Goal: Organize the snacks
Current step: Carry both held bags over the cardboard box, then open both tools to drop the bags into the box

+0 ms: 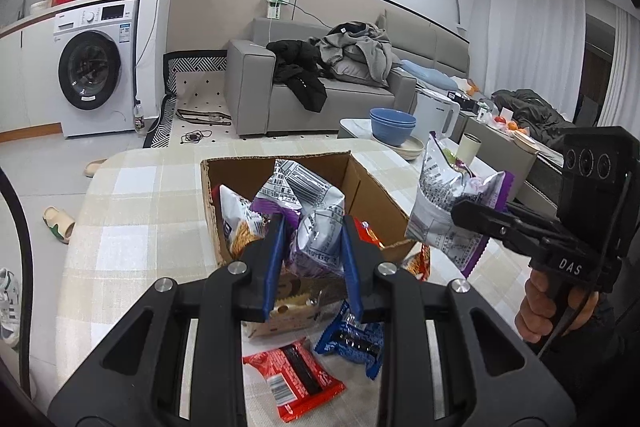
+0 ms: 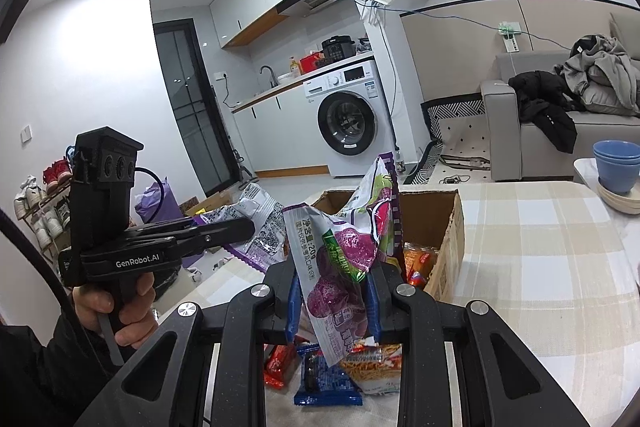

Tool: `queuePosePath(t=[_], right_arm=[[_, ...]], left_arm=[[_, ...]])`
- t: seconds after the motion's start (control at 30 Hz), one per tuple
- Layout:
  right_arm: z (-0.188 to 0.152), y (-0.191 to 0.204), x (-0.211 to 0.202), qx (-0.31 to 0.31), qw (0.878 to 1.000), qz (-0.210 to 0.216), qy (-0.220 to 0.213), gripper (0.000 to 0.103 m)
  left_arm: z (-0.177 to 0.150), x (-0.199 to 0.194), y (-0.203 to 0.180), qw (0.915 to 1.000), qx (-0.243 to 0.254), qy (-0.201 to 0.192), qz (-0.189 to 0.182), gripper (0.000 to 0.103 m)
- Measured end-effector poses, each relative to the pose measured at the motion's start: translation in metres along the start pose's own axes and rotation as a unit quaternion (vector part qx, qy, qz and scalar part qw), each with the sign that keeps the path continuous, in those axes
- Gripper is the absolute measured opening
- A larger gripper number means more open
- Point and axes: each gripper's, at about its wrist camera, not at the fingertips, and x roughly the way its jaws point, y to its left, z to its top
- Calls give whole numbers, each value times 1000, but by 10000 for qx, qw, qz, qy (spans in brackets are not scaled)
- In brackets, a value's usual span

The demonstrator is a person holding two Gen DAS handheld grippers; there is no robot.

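A table under a beige-and-white checked cloth (image 1: 140,211) carries the snacks. On it stands an open cardboard box (image 1: 372,195) with packets inside. Just in front of the box, on the cloth, lie a red wrapped bar (image 1: 292,379), a blue wrapped snack (image 1: 352,343), a pale biscuit packet (image 1: 288,311) and an orange noodle-snack bag (image 2: 372,367). At the table's far edge two stacked blue bowls (image 1: 392,127) sit on a cream plate (image 1: 412,147).

A lived-in home — a grey sofa (image 1: 320,99) heaped with clothes (image 1: 352,51), a washing machine (image 1: 96,67) under a kitchen counter (image 2: 280,87) with a sink tap (image 2: 269,73), shoes (image 2: 44,203) racked by the wall.
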Motion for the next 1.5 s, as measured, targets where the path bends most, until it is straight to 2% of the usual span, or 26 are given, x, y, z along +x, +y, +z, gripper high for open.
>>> queuePosePath(t=[0.4,0.7,0.97,1.23,1.33,1.4,1.5], right_arm=[[4,2,22,25,9999,-39,115,25],[6,3,46,104,9994,-112,305,25],[8,1,52,113,9994,-141,296,25],[16,5,65,-170,9980,-495,361,25],[14,2,70,-156,9966,-670,460,32],[13,1,69,-132,9968,-654,428,40],[12,1,63,-141,9969,-657,398,43]], left_arm=[[15,34,1,9997,42,79,232,24],[5,71,16,9990,-37,260,357,24],[-3,96,22,9985,35,349,430,24],[-4,112,24,9976,47,431,541,27],[-6,115,27,9965,-3,567,618,28],[-8,116,30,9964,-57,564,626,29],[-10,112,34,9964,-107,540,643,32]])
